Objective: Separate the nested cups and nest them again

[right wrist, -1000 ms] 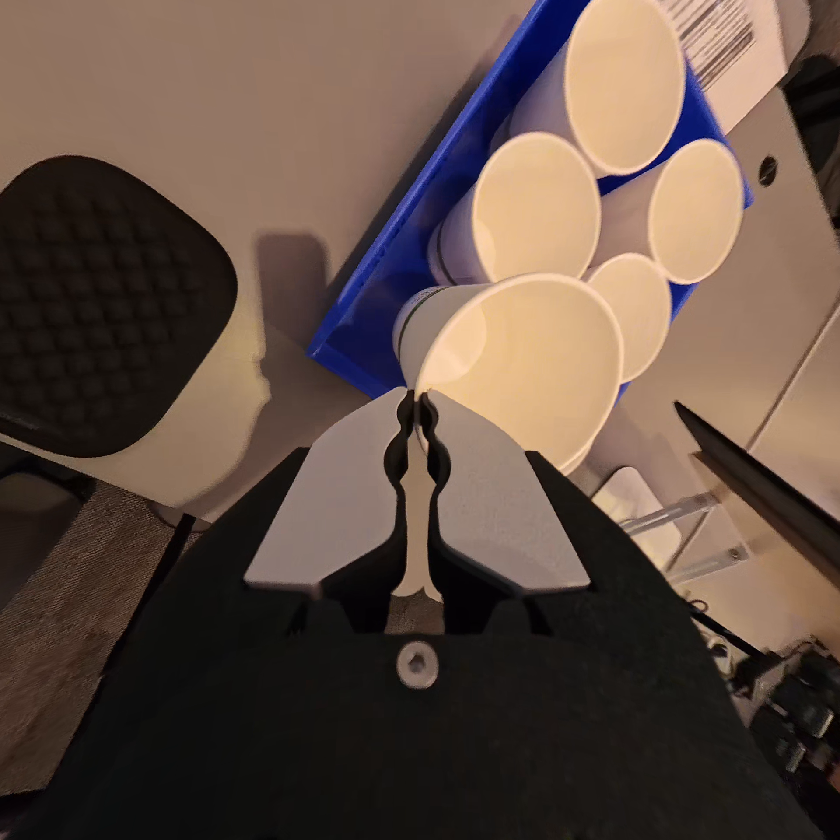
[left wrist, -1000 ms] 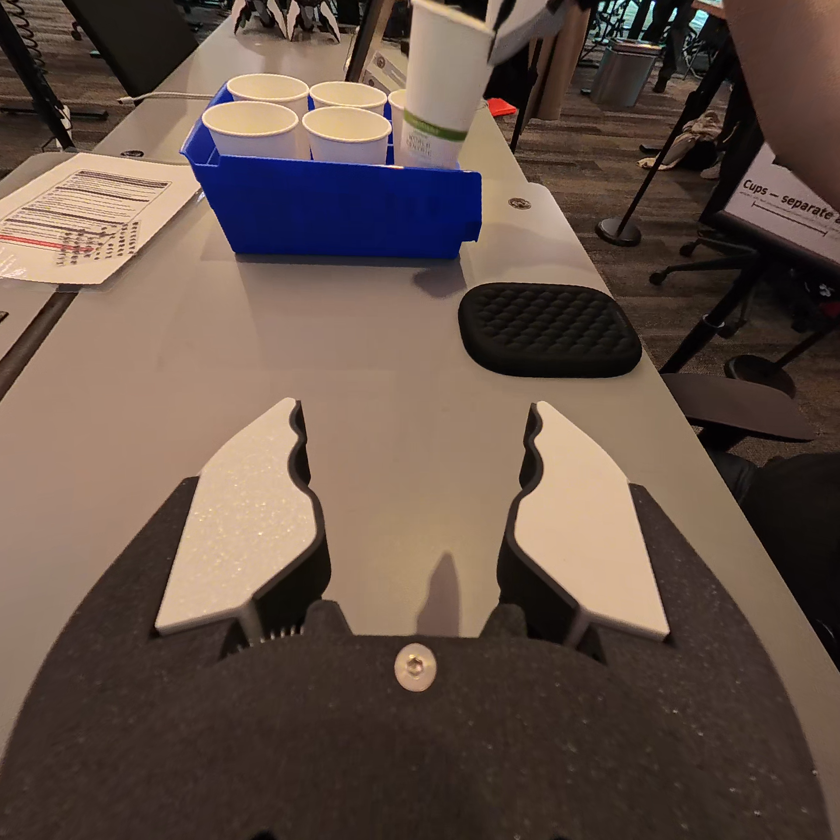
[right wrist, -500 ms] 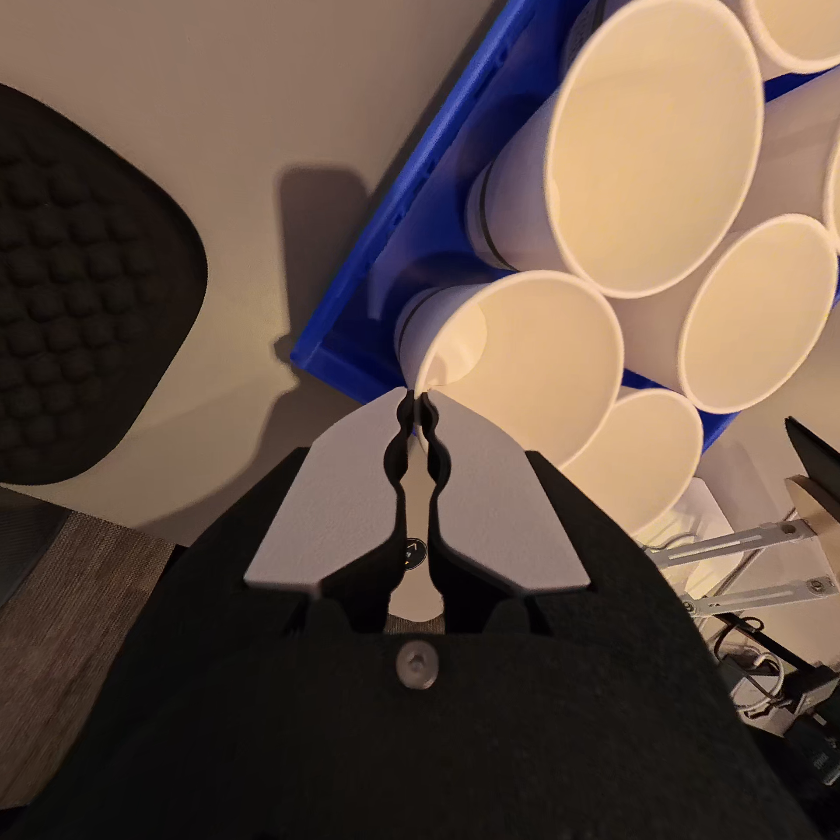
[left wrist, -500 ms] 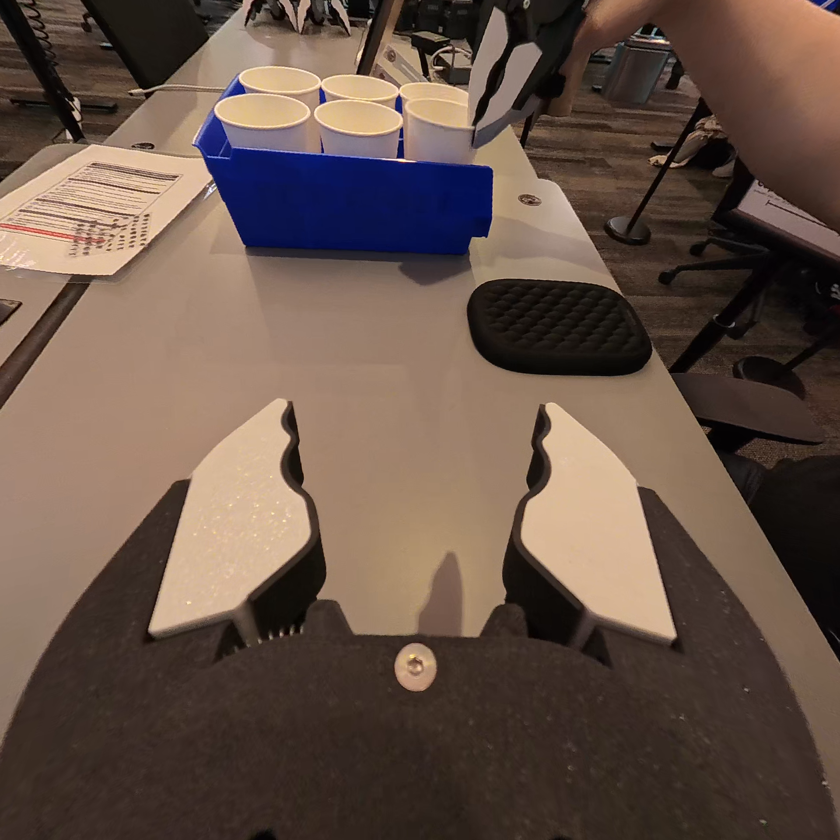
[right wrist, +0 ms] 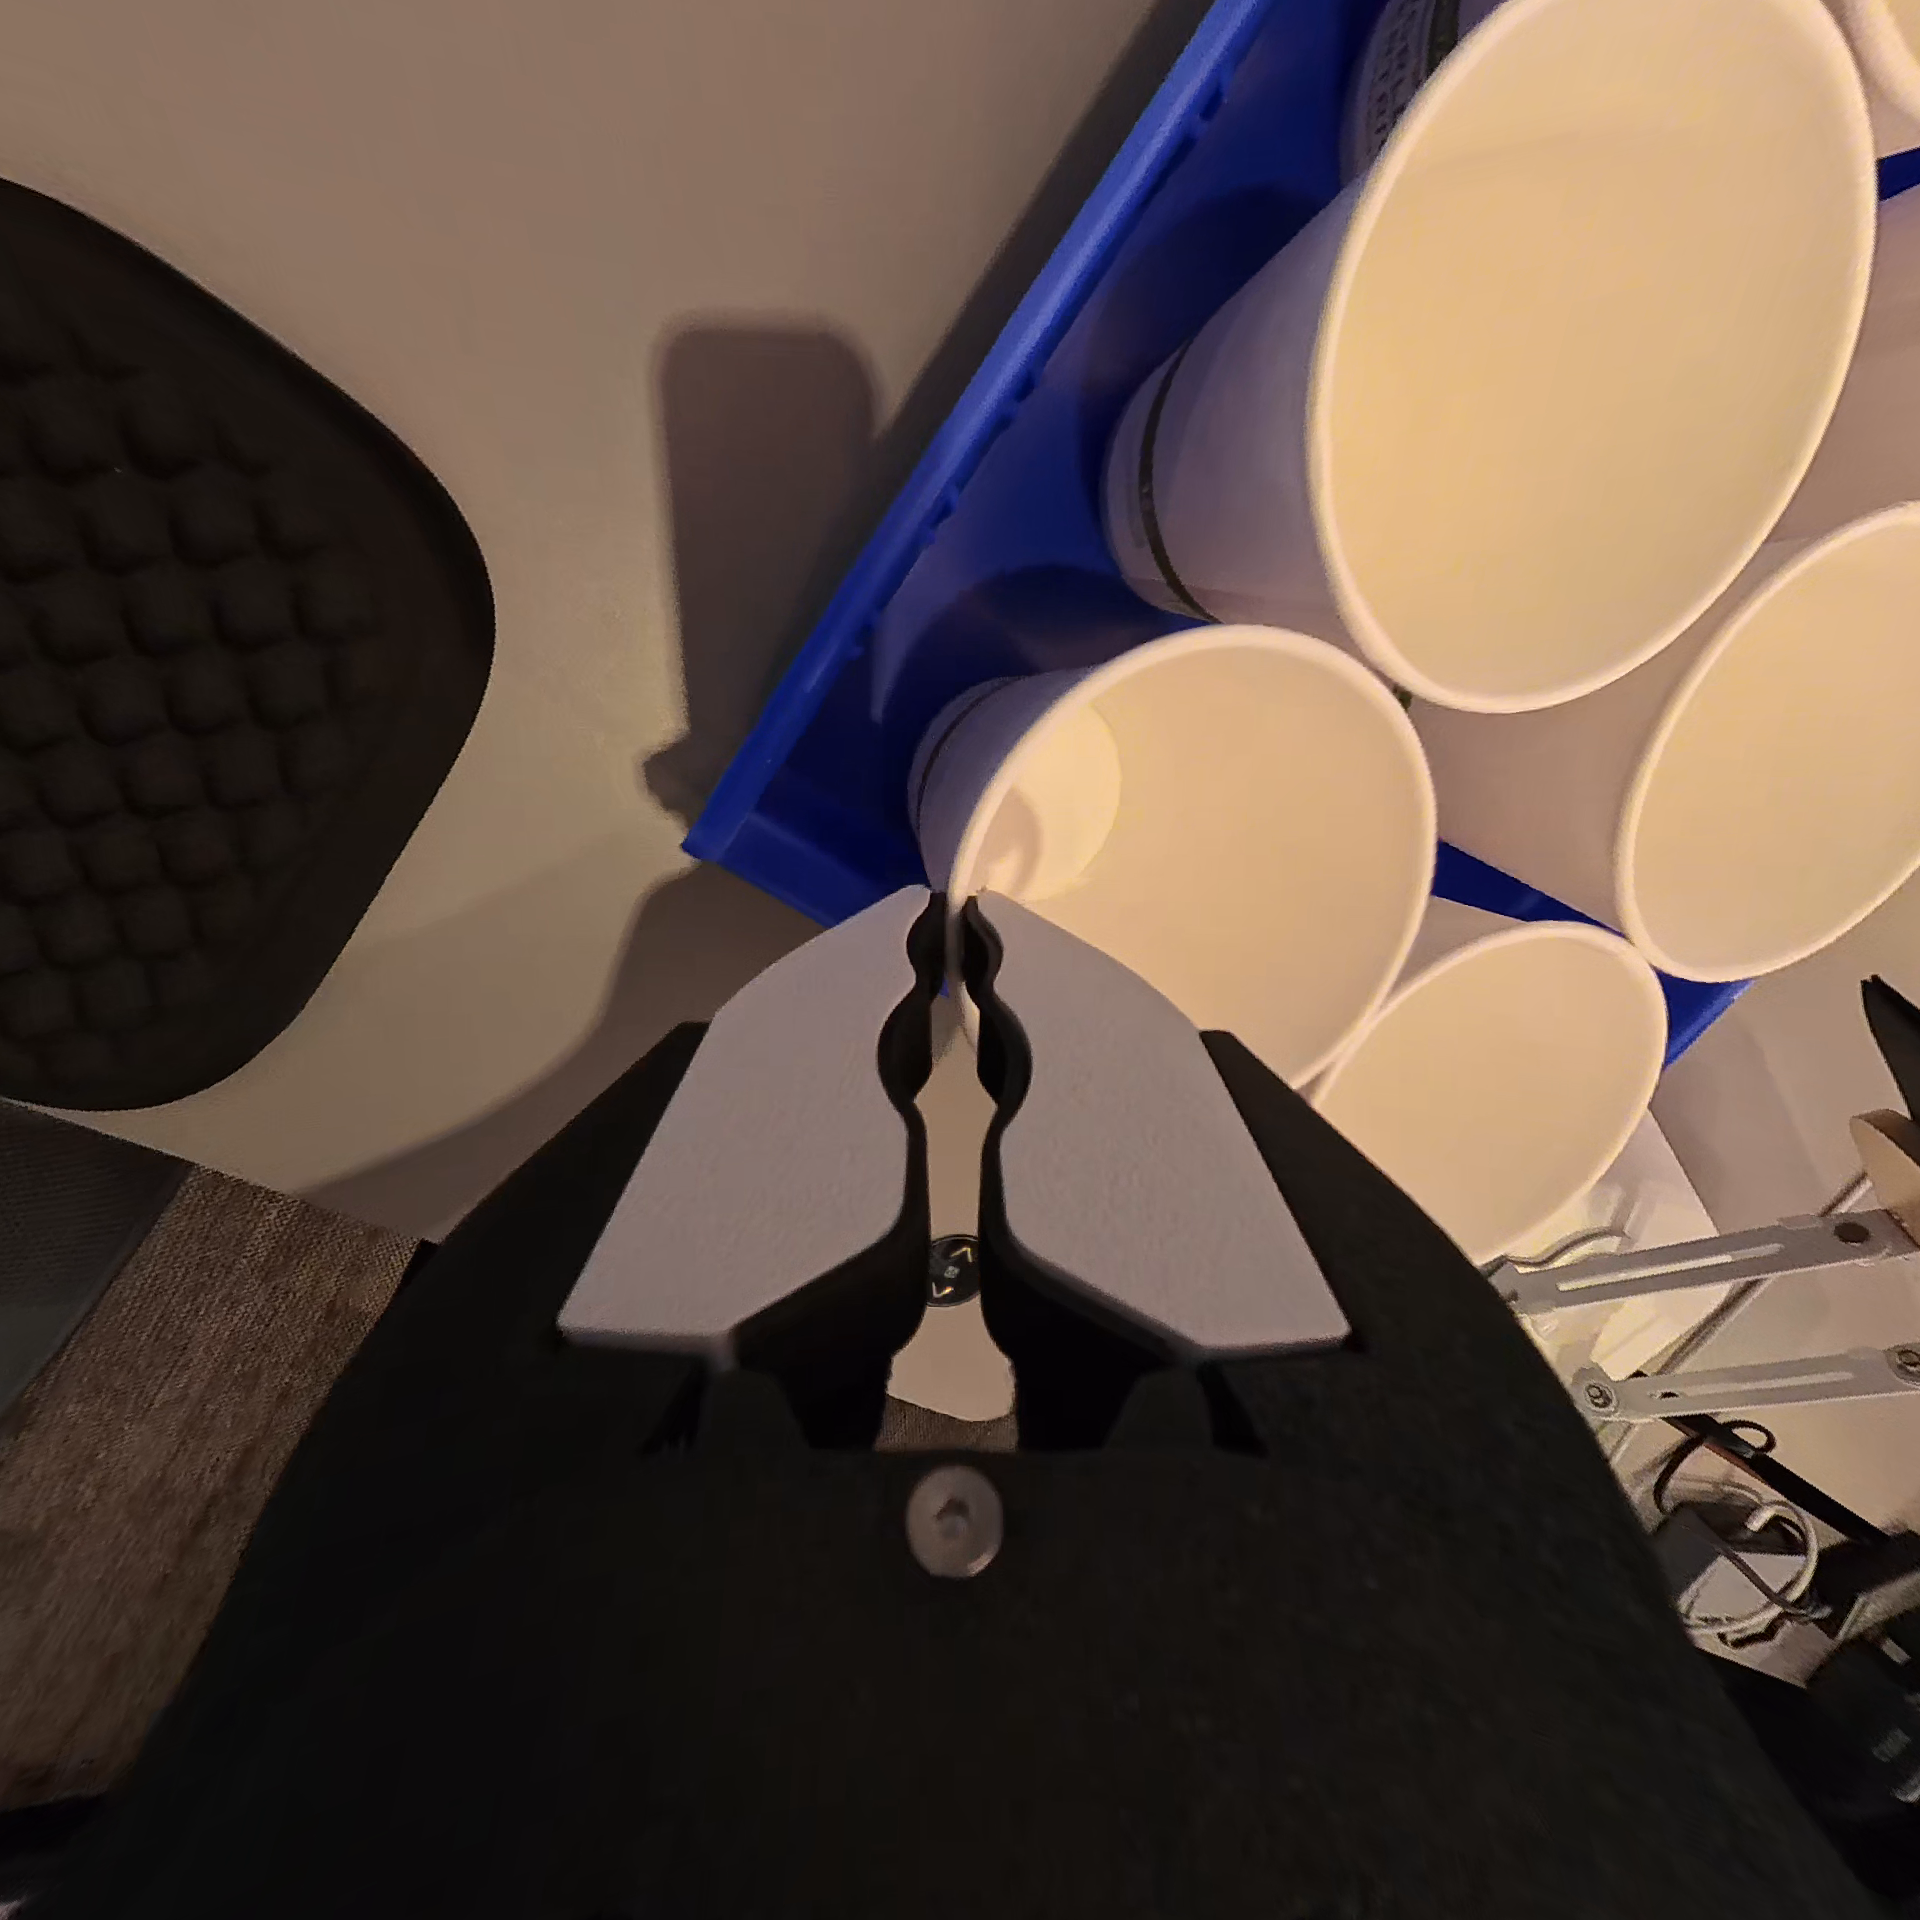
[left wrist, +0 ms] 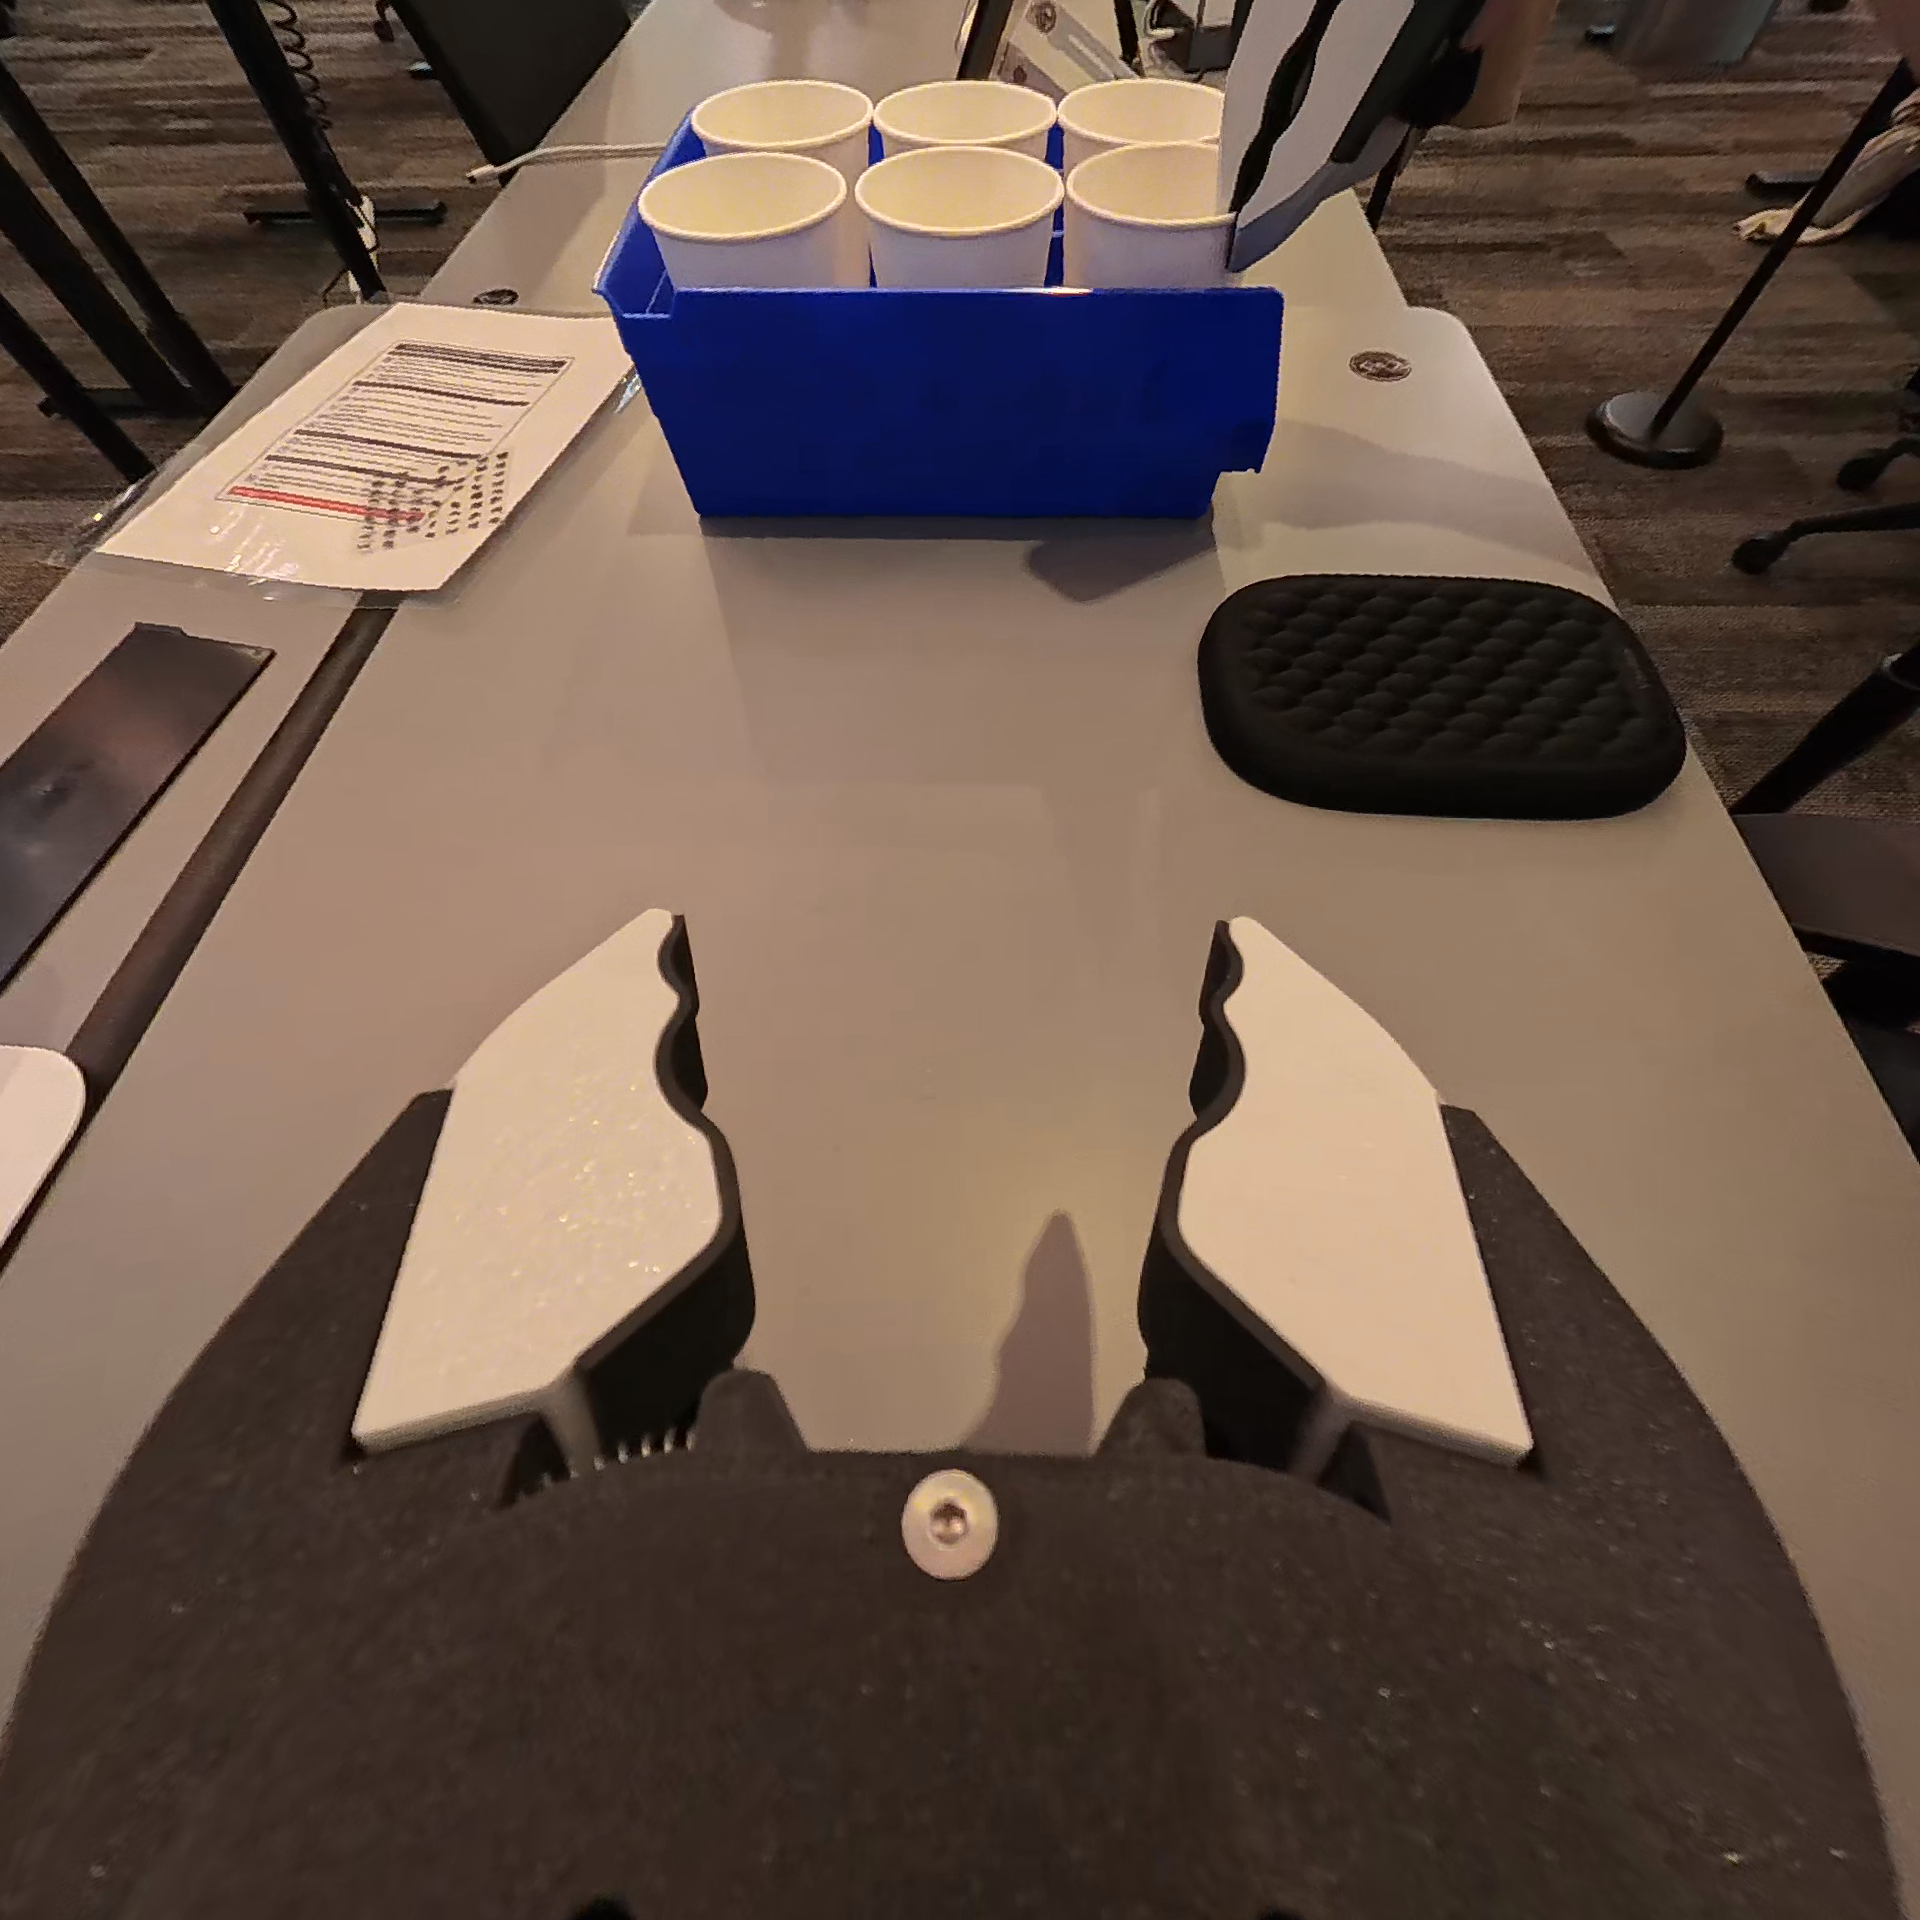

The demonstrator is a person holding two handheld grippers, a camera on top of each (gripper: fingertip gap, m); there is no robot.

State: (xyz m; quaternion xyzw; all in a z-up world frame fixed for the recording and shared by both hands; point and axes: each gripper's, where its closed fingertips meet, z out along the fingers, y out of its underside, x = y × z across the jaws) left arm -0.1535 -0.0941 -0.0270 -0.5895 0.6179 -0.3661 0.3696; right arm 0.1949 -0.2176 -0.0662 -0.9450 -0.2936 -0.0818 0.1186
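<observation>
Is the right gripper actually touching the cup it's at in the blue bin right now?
Touching. The right wrist view shows the right gripper closed on the rim of the near corner cup in the blue bin, with the cup wall pinched between its fingertips.

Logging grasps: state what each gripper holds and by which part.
The right gripper is shut on the rim of a white paper cup, which sits at the near right corner of the blue bin. The left gripper is open, holding nothing.

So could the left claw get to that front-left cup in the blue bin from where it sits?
Probably yes. The left claw is open and empty, with only bare table between it and the bin. The front-left cup stands clear of the right claw.
</observation>
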